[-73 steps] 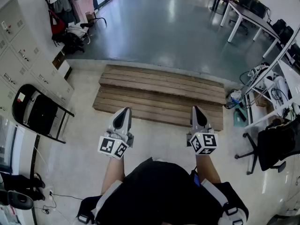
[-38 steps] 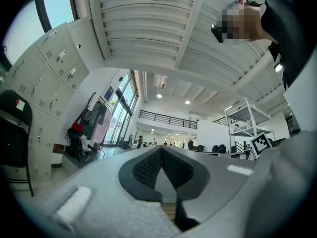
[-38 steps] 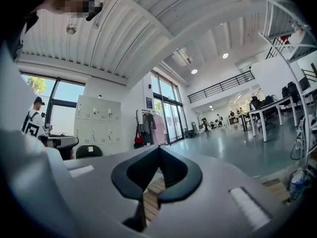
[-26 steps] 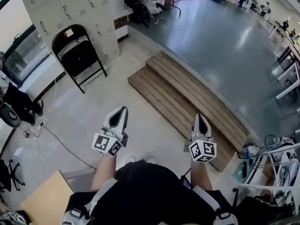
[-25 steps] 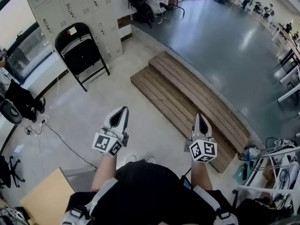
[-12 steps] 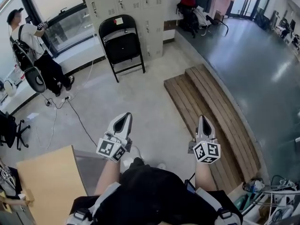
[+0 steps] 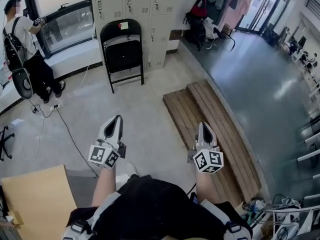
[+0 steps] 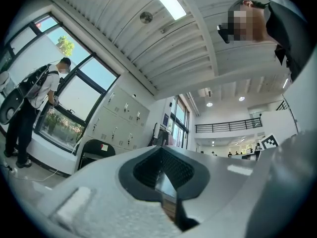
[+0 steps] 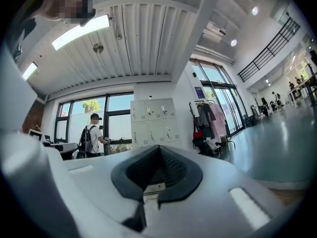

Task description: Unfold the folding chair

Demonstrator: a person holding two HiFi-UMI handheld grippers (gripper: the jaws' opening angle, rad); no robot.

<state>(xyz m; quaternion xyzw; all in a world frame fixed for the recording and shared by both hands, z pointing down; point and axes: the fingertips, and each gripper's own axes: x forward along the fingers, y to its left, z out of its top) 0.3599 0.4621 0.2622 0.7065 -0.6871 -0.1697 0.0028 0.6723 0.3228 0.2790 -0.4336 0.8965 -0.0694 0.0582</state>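
Chair (image 7: 121, 51): one; left tool (image 7: 117, 119), right tool (image 7: 202, 125): two.

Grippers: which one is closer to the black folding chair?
The left gripper. In the head view it sits right below the folding chair leaning against the lockers, while the right gripper is off by the wooden steps.

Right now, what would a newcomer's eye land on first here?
The black folding chair stands folded against the lockers ahead. The left gripper and the right gripper are shut and empty, short of it. Wooden steps lie at right, a person by the window at left.
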